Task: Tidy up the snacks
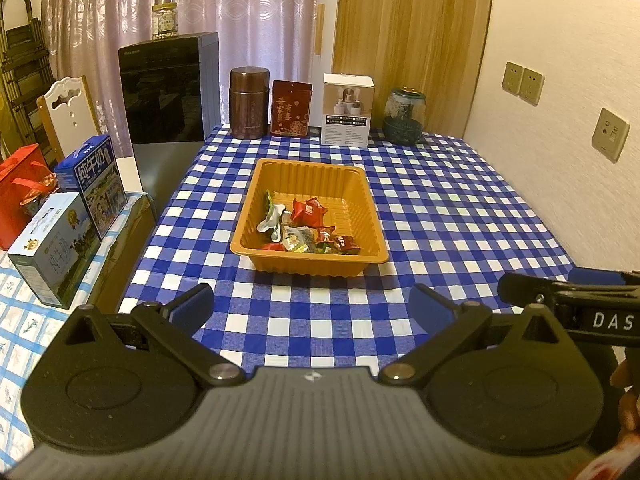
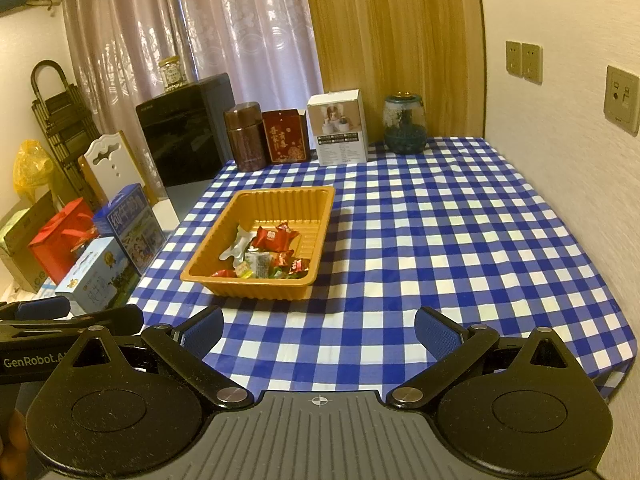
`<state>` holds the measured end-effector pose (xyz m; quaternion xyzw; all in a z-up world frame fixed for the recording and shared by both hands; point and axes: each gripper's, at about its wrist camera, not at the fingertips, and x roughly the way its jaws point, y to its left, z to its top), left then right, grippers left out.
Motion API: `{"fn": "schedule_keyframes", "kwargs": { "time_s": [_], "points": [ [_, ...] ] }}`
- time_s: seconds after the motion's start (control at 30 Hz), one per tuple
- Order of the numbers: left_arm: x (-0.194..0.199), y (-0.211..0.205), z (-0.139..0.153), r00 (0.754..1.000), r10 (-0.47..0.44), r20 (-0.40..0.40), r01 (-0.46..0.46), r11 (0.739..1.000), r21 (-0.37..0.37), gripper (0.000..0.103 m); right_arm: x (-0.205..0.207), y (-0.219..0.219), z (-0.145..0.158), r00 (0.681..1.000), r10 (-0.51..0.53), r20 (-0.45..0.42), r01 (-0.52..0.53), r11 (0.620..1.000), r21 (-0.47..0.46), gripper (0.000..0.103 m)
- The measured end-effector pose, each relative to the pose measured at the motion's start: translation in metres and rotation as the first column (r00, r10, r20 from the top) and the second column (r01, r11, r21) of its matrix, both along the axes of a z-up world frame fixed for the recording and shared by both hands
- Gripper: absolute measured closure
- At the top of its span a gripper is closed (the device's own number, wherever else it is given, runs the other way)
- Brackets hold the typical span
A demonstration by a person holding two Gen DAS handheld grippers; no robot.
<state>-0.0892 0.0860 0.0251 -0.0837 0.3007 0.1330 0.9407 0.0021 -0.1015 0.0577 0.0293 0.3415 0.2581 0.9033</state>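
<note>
An orange tray [image 1: 372, 236] is seen on the desk [image 1: 460, 208], which is covered by a blue and white checked cloth, and the snacks [image 1: 308, 230] are gathered inside it, mostly toward its near end: red wrapped pieces, a silver wrapper and a pale packet lie heaped together. The left tool [image 1: 312, 306] is held low over the near edge of the desk with its blue-padded fingers spread wide apart and nothing between them; the right tool [image 2: 319, 328] is held likewise, its fingers also wide apart and empty. Each tool is caught at the margin of the other's view, side by side and short of the tray. The stretch of cloth between the tools and the tray is bare. Along the far edge of the desk a row of things is stood against the curtain and wooden panel: a brown canister [image 1: 248, 102], a red packet [image 1: 291, 108] just beside it, a white box [image 1: 347, 109], and a glass jar [image 1: 405, 115] further right. Beyond the far left corner a black cabinet [image 1: 168, 88] is seen with a small jar [image 1: 164, 21] on top. To the left of the desk, two milk cartons [image 1: 94, 184] and a red bag [image 1: 22, 196] are set on a lower surface, with a white chair back [image 1: 68, 114] behind them. Wall sockets [image 1: 524, 84] are mounted on the right.
</note>
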Motion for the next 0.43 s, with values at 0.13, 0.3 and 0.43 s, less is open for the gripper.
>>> {"fn": "schedule_keyframes", "kwargs": {
  "time_s": [0.13,0.3,0.43],
  "points": [
    [0.0008,0.0004,-0.0011,1.0,-0.002,0.0,0.002,1.0,-0.002,0.0,0.0006,-0.0001,-0.0006,1.0,-0.001,0.0,0.001,1.0,0.0,0.002],
    [0.0003,0.0,-0.0017,1.0,0.0,0.012,0.0,1.0,-0.003,0.0,0.0012,-0.0008,-0.0008,1.0,-0.002,-0.002,0.002,1.0,0.001,0.002],
    [0.0,0.0004,-0.002,1.0,0.008,0.019,-0.008,1.0,-0.001,0.0,0.0012,-0.0009,-0.0007,1.0,0.0,-0.001,0.0,1.0,0.001,0.002]
  ]
}}
